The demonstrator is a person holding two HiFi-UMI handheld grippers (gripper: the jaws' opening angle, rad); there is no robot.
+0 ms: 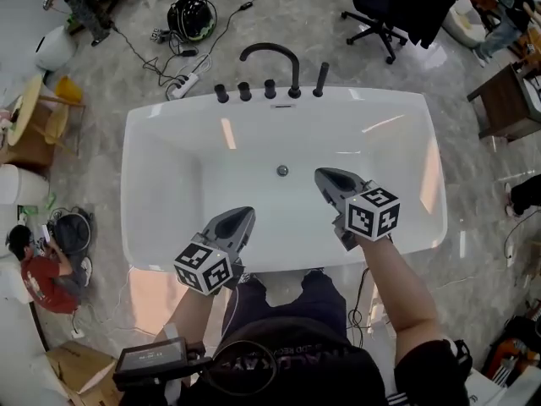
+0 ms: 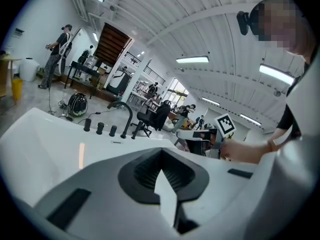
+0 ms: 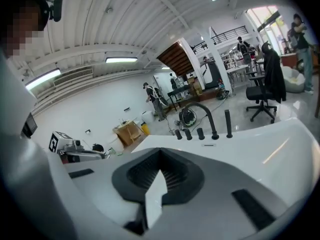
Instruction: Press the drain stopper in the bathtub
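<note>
A white bathtub [image 1: 152,121] fills the middle of the head view, and its small round metal drain stopper [image 1: 282,171] sits in the tub floor near the far wall. My left gripper [image 1: 245,215] hangs over the near rim, shut and empty, well short and left of the stopper. My right gripper [image 1: 325,175] is also shut and empty, its tip above the tub floor just right of the stopper and not touching it. In the left gripper view the left gripper [image 2: 161,153] points at the far rim; in the right gripper view the right gripper [image 3: 160,152] does the same. Neither gripper view shows the stopper.
A black arched faucet [image 1: 270,53] with several black knobs stands on the far rim. Behind the tub are a power strip with cables [image 1: 183,84] and an office chair [image 1: 385,11]. A person sits on the floor at left [image 1: 44,271]. A dark table [image 1: 507,100] is at right.
</note>
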